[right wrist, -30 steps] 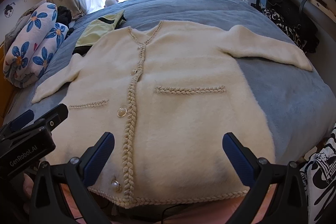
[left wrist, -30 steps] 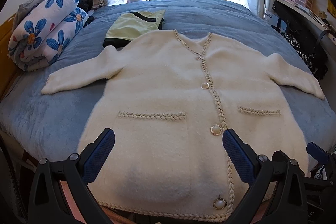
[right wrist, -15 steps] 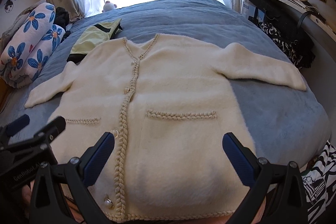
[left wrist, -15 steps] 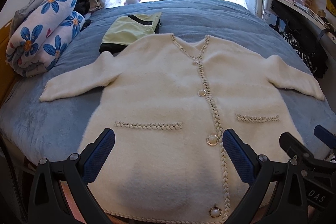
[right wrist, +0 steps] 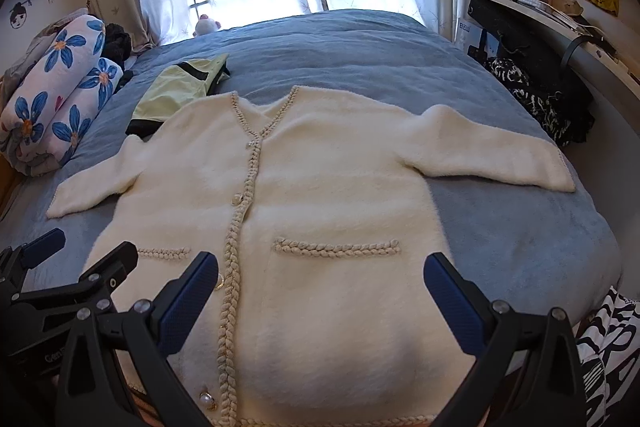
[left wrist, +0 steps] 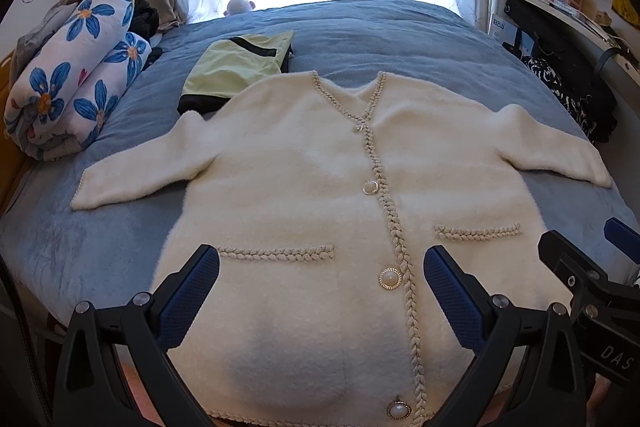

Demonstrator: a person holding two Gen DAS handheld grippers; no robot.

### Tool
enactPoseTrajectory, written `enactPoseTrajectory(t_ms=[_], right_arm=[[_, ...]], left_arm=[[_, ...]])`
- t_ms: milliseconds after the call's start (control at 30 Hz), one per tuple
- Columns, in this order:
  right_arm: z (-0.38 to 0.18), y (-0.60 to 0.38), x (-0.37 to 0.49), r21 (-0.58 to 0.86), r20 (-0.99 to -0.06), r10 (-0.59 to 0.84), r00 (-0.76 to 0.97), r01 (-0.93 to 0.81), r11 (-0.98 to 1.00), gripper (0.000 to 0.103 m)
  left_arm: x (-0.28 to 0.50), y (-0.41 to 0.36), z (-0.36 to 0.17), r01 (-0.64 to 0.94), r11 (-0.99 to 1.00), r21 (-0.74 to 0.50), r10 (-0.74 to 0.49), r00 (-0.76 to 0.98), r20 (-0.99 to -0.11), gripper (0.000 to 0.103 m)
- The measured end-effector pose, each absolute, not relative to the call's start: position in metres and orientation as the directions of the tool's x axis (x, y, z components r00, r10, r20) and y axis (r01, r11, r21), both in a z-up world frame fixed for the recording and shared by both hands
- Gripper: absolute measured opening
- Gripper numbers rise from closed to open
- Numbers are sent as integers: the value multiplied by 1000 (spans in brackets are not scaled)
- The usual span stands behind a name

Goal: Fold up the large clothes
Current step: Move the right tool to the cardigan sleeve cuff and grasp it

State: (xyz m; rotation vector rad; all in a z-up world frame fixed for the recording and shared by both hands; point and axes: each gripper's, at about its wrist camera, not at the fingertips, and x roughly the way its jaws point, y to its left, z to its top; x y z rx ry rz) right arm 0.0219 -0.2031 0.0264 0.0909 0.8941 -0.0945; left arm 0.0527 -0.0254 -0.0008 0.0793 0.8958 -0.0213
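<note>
Left wrist view shows the cardigan (left wrist: 304, 187) lying flat and face up in the middle of the bed (left wrist: 380, 27), buttoned, both sleeves spread out. The left hand-held gripper (left wrist: 320, 291) and right hand-held gripper (right wrist: 320, 291) hang above the hem, jaws wide apart, holding nothing. A green top (left wrist: 236, 67) sits at 11 o'clock. Best to start with one sleeve: pinch the cuff and lay it across the chest, keeping the fluffy cloth smooth.

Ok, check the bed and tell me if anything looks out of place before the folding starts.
One thing: the white cardigan's shoulder overlaps the near edge of the folded green garment behind it. Otherwise the cardigan lies flat, buttoned, both sleeves spread on the blue bedspread. Nothing looks damaged or spilled.
</note>
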Motion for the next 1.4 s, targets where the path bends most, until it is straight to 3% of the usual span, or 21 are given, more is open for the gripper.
enactPoseTrajectory(t_ms=[200,400,500,733,967,1133,1300,1400], right_arm=[[50,-220,26,-79,-711,-179,680,175,981,103],[96,-238,27,-248,-555,-357,751,261,933,103],[116,-249,31,-269,-490,-375,787,273,924,103],[142,-295,56,-150,-563,-272,780,227,962,103],[136,-348,86,-133,-620,-304,724,284,949,103],[125,-403,104,-61,-654,-313,688,365,929,103],[97,-464,124,-8,-708,-325,628,452,892,103],[70,-501,136,48,-759,-291,583,495,868,103]], left_arm=[[59,-34,15,60,993,97,35,646,-763,101],[71,-40,41,63,995,83,19,675,-737,101],[80,-46,54,91,994,63,-17,686,-727,101],[103,-65,86,130,990,62,-53,730,-681,101],[143,-97,105,173,984,40,-106,751,-652,101],[181,-131,104,188,981,43,-126,793,-596,101],[206,-170,87,205,977,57,-154,866,-476,102],[234,-200,62,272,961,55,-192,794,-577,102]])
